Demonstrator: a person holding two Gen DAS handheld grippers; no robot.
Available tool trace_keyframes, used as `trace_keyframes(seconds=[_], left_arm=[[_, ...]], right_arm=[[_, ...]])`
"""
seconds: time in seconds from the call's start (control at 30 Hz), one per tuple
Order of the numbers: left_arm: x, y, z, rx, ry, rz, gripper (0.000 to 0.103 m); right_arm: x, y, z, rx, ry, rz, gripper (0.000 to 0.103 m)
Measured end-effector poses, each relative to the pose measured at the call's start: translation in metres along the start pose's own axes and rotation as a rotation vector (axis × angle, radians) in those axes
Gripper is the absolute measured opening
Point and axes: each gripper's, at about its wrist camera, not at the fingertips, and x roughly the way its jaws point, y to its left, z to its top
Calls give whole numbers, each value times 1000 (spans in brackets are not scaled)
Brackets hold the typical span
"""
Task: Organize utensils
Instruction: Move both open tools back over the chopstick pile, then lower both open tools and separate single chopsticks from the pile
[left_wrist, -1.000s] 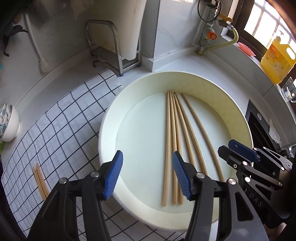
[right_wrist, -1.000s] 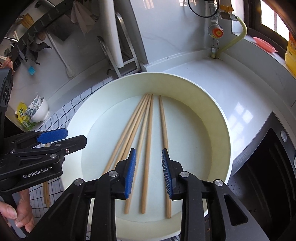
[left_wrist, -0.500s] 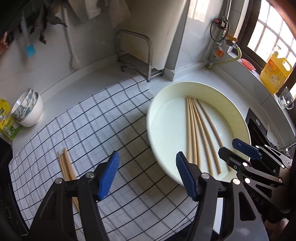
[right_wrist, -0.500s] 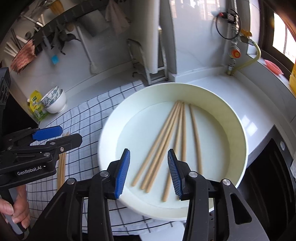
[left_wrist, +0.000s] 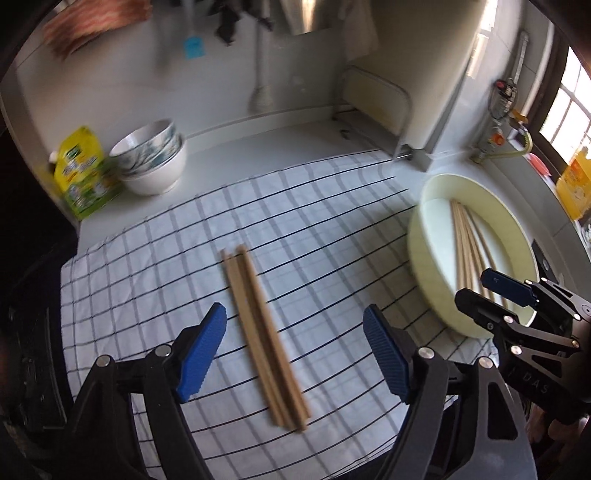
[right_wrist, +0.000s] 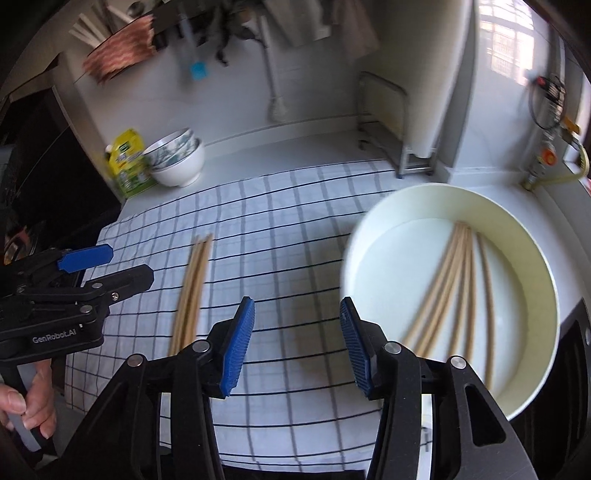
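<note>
Nearest, the left gripper (left_wrist: 291, 350) is held above the checked cloth (left_wrist: 332, 236), jaws just spread wider and empty, over the sorted chopsticks (left_wrist: 264, 332); the right gripper (right_wrist: 295, 347) likewise; beyond the cloth's right edge, unsorted chopsticks (right_wrist: 454, 284) remain in the basin (right_wrist: 436, 195); more sorting is judged pending.

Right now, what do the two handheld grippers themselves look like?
Both are alike: the left gripper and right gripper have matte black angular plastic frames with silver rivets, and each finger ends in a ribbed blue pad. White "GenRobot.AI" lettering marks the left gripper's side in the right wrist view. No cables or sleeves show.
</note>
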Motion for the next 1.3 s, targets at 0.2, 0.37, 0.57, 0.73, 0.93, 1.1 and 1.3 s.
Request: trace_keyframes(seconds=[0.2,0.37,0.57,0.73,0.93,1.1,1.3], left_arm=[[12,46,-25,-79,50,30,75],[23,77,-45,-124,73,69,75],[41,101,-61,-162,109,74,75],[58,113,-71,-183,129,68,75],[71,117,-75,-186,144,52,75],[78,118,-77,-184,151,44,75],[80,121,-80,-186,157,43,75]], right_arm=[[28,34,-4,-48,58,33,46],[56,59,-14,-80,108,48,47],[91,79,-25,-98,155,37,49],[114,85,-36,-88,190,25,51],[129,92,-43,-86,204,15,51],[133,96,-45,-92,202,6,51],[137,101,-48,-109,210,-12,51]])
